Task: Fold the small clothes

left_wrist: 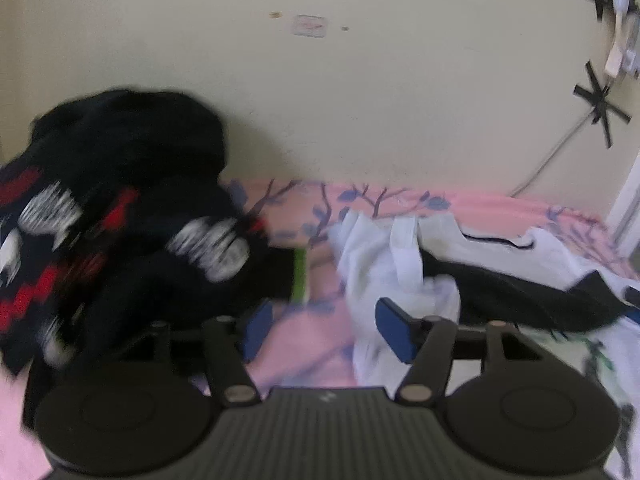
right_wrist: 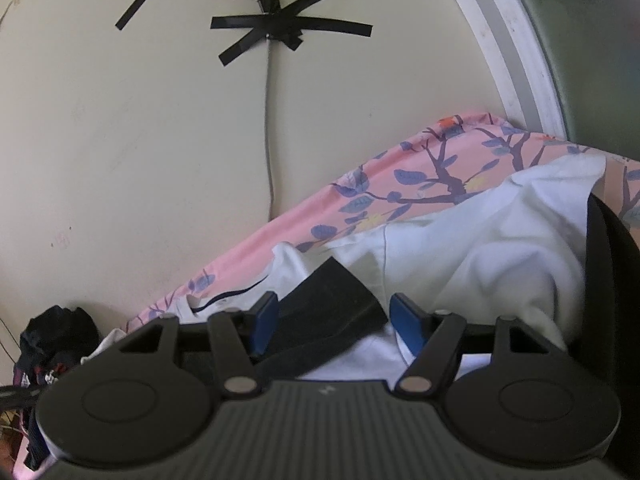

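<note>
A white garment with black parts [left_wrist: 440, 264] lies crumpled on the pink flowered bedsheet [left_wrist: 304, 344], right of centre in the left wrist view. My left gripper [left_wrist: 326, 330] is open and empty over bare sheet, between that garment and a black, red and white patterned pile [left_wrist: 120, 216] at the left. In the right wrist view my right gripper [right_wrist: 334, 326] is open just above the white garment [right_wrist: 480, 248], with a black fabric panel [right_wrist: 328, 304] lying between its blue pads; they do not grip it.
The cream wall [left_wrist: 360, 100] stands close behind the bed, with a cable [right_wrist: 269, 128] taped on by black tape crosses [right_wrist: 280, 32]. A white door or window frame [right_wrist: 516, 48] is at the right. The dark pile [right_wrist: 52, 344] shows far left in the right wrist view.
</note>
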Tool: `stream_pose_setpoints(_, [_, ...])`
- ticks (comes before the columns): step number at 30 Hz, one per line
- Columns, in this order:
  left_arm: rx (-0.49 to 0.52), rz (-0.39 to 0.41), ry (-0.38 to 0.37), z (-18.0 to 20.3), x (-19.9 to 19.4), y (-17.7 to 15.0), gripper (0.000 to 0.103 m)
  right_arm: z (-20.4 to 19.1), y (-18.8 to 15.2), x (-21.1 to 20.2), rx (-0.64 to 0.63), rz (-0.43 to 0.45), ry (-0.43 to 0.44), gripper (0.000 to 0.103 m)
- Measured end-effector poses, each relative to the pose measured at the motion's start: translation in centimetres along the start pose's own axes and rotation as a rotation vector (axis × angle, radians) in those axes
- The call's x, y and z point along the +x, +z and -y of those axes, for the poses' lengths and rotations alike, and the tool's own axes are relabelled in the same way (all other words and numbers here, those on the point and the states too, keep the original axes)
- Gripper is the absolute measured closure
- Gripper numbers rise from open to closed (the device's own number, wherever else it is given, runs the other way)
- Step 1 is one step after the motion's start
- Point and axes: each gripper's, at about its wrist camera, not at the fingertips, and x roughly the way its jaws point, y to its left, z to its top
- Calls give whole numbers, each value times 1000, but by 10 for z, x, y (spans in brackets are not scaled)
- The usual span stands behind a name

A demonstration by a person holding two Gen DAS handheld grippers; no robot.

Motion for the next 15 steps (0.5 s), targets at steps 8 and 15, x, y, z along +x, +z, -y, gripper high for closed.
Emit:
stream_pose_setpoints(8, [-30,-134,-35,-21,-68,-82,41,1,0,-2,5,8,6,37])
stream_pose_setpoints(15, [-8,-121,-58,-11,-122,-140,35,1,1,-2,-6,-13,-2,37])
